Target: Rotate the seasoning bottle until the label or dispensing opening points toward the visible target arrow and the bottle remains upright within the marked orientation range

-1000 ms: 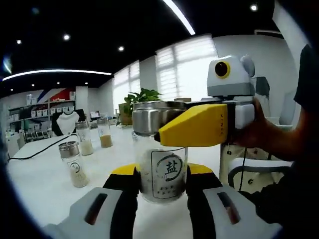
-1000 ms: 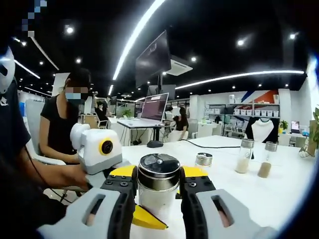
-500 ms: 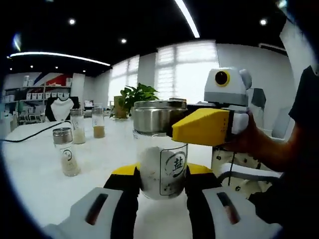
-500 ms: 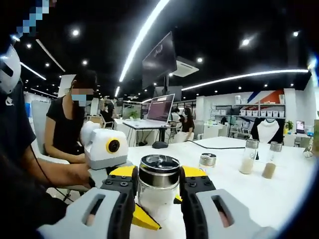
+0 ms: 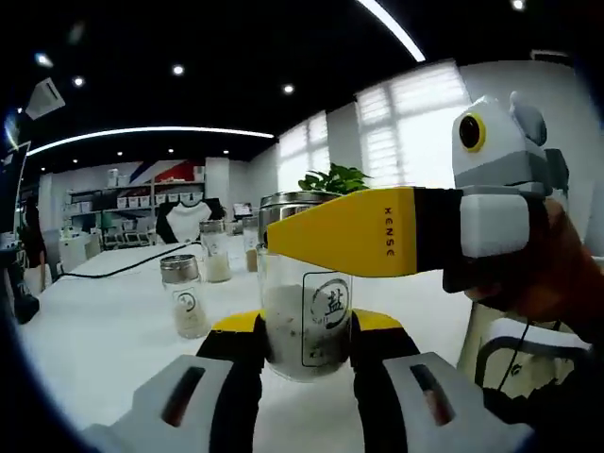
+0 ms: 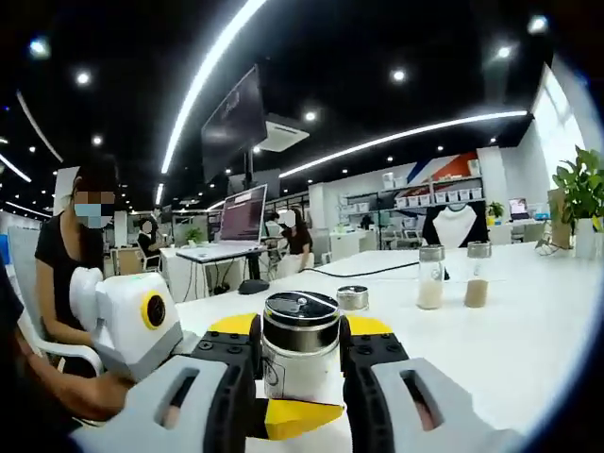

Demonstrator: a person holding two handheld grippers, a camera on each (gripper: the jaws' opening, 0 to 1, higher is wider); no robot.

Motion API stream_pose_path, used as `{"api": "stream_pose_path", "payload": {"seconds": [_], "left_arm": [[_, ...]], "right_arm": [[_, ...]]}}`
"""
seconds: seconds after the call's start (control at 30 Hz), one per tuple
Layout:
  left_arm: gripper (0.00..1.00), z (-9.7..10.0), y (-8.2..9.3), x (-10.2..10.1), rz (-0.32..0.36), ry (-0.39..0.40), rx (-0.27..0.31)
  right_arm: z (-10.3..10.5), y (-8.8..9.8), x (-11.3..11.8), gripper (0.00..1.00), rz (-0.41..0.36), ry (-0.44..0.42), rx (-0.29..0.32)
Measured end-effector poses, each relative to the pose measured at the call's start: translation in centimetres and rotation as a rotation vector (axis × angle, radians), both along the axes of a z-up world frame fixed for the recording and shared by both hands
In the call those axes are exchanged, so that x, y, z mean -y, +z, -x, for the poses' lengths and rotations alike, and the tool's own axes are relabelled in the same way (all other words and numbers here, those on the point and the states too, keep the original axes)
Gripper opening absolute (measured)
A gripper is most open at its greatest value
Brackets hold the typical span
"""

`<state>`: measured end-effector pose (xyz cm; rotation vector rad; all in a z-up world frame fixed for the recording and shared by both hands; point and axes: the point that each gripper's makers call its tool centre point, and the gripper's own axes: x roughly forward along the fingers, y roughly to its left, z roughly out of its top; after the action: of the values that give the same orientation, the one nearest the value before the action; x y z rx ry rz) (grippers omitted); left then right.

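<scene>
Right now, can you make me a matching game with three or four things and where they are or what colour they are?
Things:
1. salt bottle
2. small shaker
3. plant
4. cable

Clues:
A. green, by the window
B. black, lying across the white table
C. between the left gripper's jaws
D. standing alone on the table, left of the salt bottle in the left gripper view

Pairs: 1-C, 2-D, 3-A, 4-B

Place: I take this for an open-plan office or showroom.
Ceiling: I see a black ceiling (image 6: 396,38) with strip lights (image 6: 203,80) and spot lamps.
Work area: a white table (image 6: 528,330), a person (image 6: 71,255) seated, a monitor (image 6: 243,213) on a desk.
Display: shelves (image 6: 415,198) along the far wall hold small boxes.
Windows: blinds (image 5: 415,127) behind a potted plant (image 5: 335,179).
</scene>
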<state>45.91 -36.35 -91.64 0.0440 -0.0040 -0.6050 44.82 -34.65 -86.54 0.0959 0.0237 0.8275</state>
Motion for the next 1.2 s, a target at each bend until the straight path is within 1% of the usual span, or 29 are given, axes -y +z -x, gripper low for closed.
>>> {"api": "stream_pose_path", "payload": {"seconds": [0.07,0.13,0.2,0.23,0.3,0.4,0.43,0.5,0.57,0.67,0.73,0.83,0.9,0.97,1.03,1.07,1.2], "left_arm": [[0.37,0.1,-0.1,0.1,-0.003,0.005,0.006],[0.37,-0.1,-0.4,0.0,-0.031,0.012,0.008],[0.37,-0.2,-0.5,0.0,-0.040,0.009,0.006],[0.37,-0.2,-0.6,0.0,-0.046,0.007,0.007],[0.37,-0.1,-0.5,0.2,-0.060,-0.003,0.024],[0.37,-0.1,-0.4,0.4,-0.061,-0.033,0.031],[0.38,-0.1,-0.6,0.6,-0.070,-0.059,0.022],[0.38,0.0,-0.7,0.8,-0.062,-0.091,0.003],[0.38,0.1,-0.8,0.9,-0.049,-0.115,-0.009],[0.40,0.1,-1.5,1.1,-0.069,-0.135,-0.051],[0.43,0.1,-1.5,1.0,-0.071,-0.142,-0.047],[0.43,0.1,-1.0,0.6,-0.042,-0.148,-0.042],[0.42,0.1,-0.9,0.6,-0.039,-0.152,-0.040],[0.38,0.4,-0.6,0.9,-0.048,-0.175,-0.013],[0.38,0.5,-0.4,0.6,-0.067,-0.154,0.006],[0.38,0.4,-0.2,0.4,-0.076,-0.137,0.029],[0.37,0.3,-0.2,0.3,-0.059,-0.117,0.026]], "right_arm": [[0.0,-0.1,0.0,0.31,0.004,-0.005,-0.002],[0.0,-0.3,0.0,0.31,0.025,-0.004,0.000],[0.0,-0.5,0.0,0.31,0.033,0.003,-0.009],[0.1,-0.6,0.0,0.30,0.042,0.006,-0.006],[0.3,-0.5,0.1,0.30,0.070,0.018,0.034],[0.2,-0.4,0.3,0.30,0.069,0.035,0.038],[0.2,-0.4,0.4,0.30,0.072,0.037,0.036],[0.1,-0.5,0.4,0.30,0.075,0.044,0.035],[0.0,-0.5,0.5,0.29,0.068,0.049,0.035],[-0.1,-0.3,0.5,0.29,0.073,0.051,0.056],[-0.2,-0.3,0.5,0.29,0.080,0.060,0.064],[-0.2,-0.3,0.5,0.29,0.064,0.080,0.053],[-0.1,-0.2,0.5,0.29,0.051,0.089,0.048],[0.1,-0.3,0.2,0.30,0.049,0.106,0.043],[0.3,-0.2,0.0,0.30,0.047,0.112,0.045],[0.3,-0.1,-0.1,0.30,0.049,0.117,0.045],[0.4,-0.1,-0.5,0.31,0.074,0.119,0.043]]}}
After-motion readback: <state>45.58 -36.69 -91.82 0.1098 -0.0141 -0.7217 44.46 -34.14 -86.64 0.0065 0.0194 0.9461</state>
